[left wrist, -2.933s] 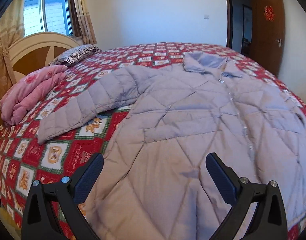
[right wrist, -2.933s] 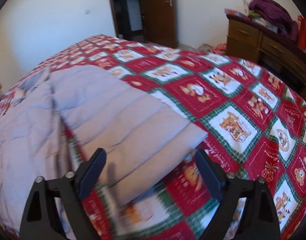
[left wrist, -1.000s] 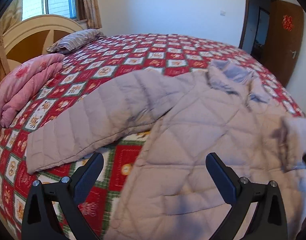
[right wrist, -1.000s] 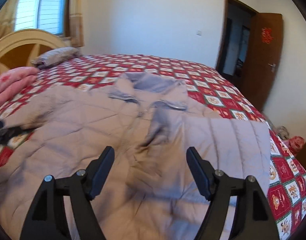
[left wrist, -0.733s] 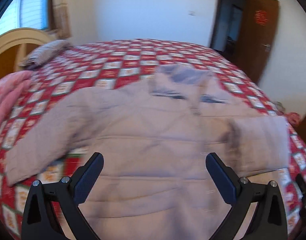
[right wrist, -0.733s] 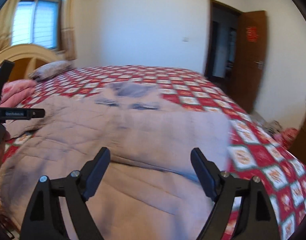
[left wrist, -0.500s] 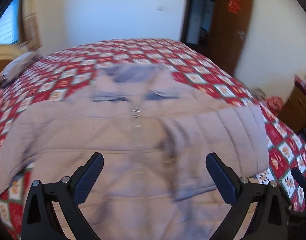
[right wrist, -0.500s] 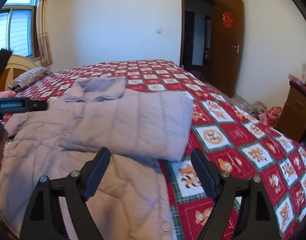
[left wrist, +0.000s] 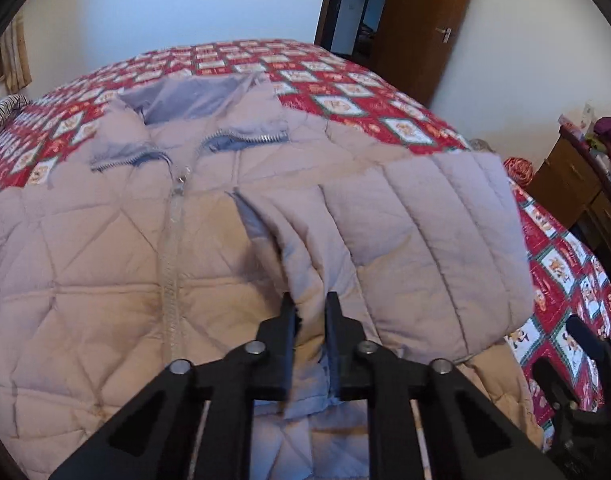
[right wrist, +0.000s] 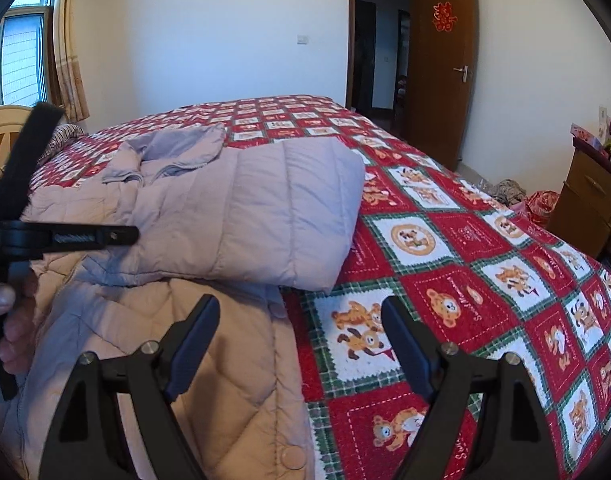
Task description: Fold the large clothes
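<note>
A padded jacket (left wrist: 105,248) lies face up on the bed (right wrist: 485,280), its collar at the far end, its sleeve (left wrist: 425,248) folded back over the chest. The left gripper (left wrist: 310,308) has just clenched on the sleeve's cuff. The right gripper (right wrist: 301,320) hangs released over the jacket's right edge, nothing between its fingers.

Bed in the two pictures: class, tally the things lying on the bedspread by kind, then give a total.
Padded jacket: 1
Striped pillow: 1
Total: 2, on the red patterned bedspread.
</note>
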### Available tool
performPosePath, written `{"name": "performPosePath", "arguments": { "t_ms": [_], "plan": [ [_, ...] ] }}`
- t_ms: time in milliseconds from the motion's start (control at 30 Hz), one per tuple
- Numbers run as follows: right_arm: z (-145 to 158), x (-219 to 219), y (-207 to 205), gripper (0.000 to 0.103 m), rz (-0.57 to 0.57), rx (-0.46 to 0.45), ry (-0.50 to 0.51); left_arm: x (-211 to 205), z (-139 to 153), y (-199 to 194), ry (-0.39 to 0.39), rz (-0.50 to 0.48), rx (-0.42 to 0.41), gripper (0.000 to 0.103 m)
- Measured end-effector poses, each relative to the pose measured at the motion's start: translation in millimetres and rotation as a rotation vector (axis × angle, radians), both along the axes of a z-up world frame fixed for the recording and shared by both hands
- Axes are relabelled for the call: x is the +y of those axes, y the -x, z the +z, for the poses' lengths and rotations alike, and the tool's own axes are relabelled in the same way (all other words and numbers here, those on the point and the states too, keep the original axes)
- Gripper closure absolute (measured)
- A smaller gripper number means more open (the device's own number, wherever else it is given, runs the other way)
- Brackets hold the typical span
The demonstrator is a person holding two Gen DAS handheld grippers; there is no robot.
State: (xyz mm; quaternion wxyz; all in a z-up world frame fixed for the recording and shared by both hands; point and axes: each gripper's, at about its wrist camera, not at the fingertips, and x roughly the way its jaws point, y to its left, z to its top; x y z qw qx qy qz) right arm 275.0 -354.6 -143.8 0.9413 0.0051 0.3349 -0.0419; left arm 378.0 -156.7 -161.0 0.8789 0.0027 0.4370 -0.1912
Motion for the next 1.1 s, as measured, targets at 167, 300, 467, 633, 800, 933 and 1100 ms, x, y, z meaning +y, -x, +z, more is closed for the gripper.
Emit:
{"name": "performPosePath", "arguments": {
  "t_ms": [167,300,467,633,800,933,1100],
  "plan": [
    [-1.3,-0.1,0.8,0.014,-0.007,0.001,0.003,24.6,21.7,3.6,-0.018,0.016,-0.068,0.092],
    [-1.8,4.1,-0.4,0.014,0.001,0.005,0.012,54.3,39.3,7.6,-0.023,0.049,-0.119,0.092],
    [-4.4,8.7,-2.3,0.014,0.008,0.014,0.012,93.1,46.9,8.5,-0.085,0.102,-0.184,0.092],
    [-11.8,14.7,-6.3,0.014,0.018,0.037,0.01,123.5,24.0,-4.0,-0.149,0.168,-0.173,0.092],
    [-12.9,21.8,-10.6,0.014,0.042,0.056,0.013,135.1,-10.5,-20.9,-0.212,0.234,-0.089,0.091],
    [2.3,17.8,-13.8,0.017,0.056,0.037,0.014,146.7,-8.0,-20.9,-0.235,0.31,-0.129,0.082],
    [23.7,4.1,-36.8,0.026,0.034,0.013,-0.024,160.5,3.5,-20.2,-0.335,0.407,-0.22,0.054]
  ]
}}
